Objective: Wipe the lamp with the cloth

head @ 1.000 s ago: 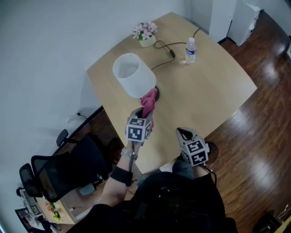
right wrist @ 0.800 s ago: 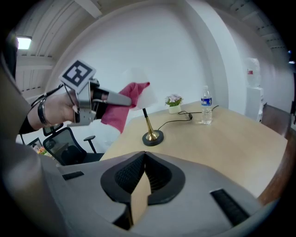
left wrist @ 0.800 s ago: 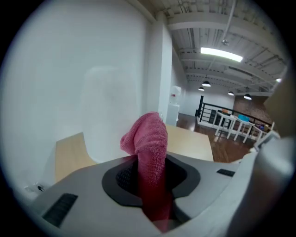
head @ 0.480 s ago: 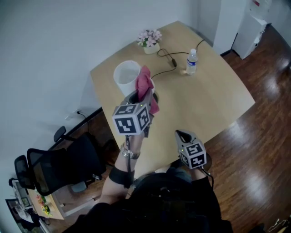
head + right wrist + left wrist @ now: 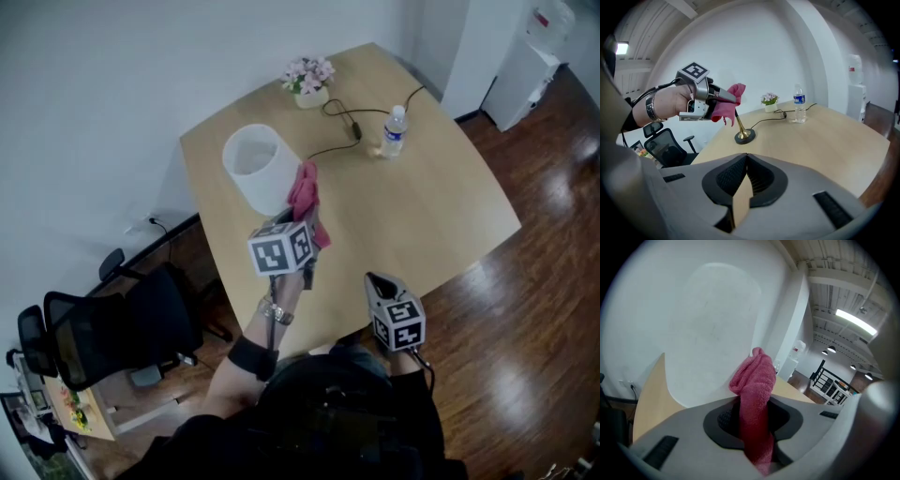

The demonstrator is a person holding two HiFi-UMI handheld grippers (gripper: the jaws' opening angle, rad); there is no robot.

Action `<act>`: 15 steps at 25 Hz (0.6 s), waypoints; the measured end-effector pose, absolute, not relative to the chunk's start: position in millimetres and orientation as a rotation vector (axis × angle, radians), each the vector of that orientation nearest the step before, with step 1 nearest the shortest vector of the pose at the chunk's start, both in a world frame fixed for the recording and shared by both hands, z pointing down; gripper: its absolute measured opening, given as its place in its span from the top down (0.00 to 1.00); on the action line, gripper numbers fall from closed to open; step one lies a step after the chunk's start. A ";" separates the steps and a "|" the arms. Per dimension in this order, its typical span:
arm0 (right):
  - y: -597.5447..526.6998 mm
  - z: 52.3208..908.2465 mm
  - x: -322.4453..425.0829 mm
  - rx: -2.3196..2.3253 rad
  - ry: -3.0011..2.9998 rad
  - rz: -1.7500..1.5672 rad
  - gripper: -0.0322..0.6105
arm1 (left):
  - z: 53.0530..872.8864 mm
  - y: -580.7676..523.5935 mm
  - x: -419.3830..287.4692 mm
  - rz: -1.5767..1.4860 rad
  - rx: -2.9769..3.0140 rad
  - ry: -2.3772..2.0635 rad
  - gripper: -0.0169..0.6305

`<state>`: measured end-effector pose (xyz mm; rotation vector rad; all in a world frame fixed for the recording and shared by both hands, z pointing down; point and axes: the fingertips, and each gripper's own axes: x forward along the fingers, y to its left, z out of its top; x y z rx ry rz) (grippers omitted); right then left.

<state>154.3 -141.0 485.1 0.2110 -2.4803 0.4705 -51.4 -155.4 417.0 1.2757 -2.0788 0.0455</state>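
Evidently the wiping step was in hand: beside the lamp shade, the pink cloth sat pinched in the left gripper jaws, next needing pressing against the shade. The right gripper jaws were together, empty.

My jaws are matt grey plastic with ribbed black pads. The cloth is nubby pink terry. The lamp has a matt white shade and a glossy brass base. The worktop is smooth, pale, matt wood.
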 end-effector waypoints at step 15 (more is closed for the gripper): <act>-148.3 491.7 161.6 0.193 -2.449 0.444 0.93 | 457.4 -182.2 -21.4 -0.006 1.247 -2.019 0.80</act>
